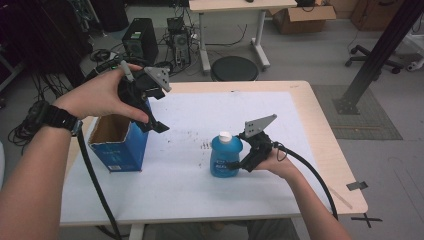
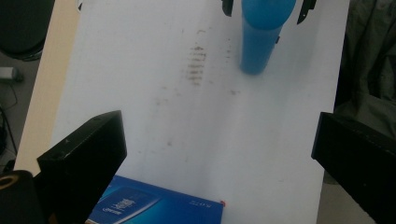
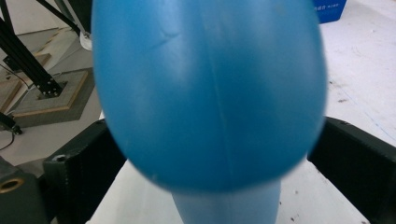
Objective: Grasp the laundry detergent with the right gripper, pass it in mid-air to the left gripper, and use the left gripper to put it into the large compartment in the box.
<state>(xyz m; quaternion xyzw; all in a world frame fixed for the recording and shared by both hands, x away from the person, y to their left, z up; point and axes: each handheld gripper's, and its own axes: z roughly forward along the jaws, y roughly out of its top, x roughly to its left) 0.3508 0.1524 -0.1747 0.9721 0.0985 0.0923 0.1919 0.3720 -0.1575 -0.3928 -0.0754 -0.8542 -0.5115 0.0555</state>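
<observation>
My right gripper [image 1: 235, 165] has its fingers closed around the upright blue plastic bottle with white cap [image 1: 226, 155], near the worktop's middle. My left gripper [image 1: 155, 122] hangs wide open, empty, above the open blue cardboard box [image 1: 120, 142] at the left edge.

Light wood desk [image 1: 320, 125] with a scuffed white sheet [image 1: 200, 120] on top; open blue box [image 1: 120, 142] left, blue bottle [image 1: 226, 156] near the middle.

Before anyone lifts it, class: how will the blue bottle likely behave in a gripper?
The blue bottle looks like smooth, rounded plastic, so it may slip or twist. Its narrower base suggests it could tip if nudged. The right gripper straddles its sides; thin walls might dent slightly.
</observation>
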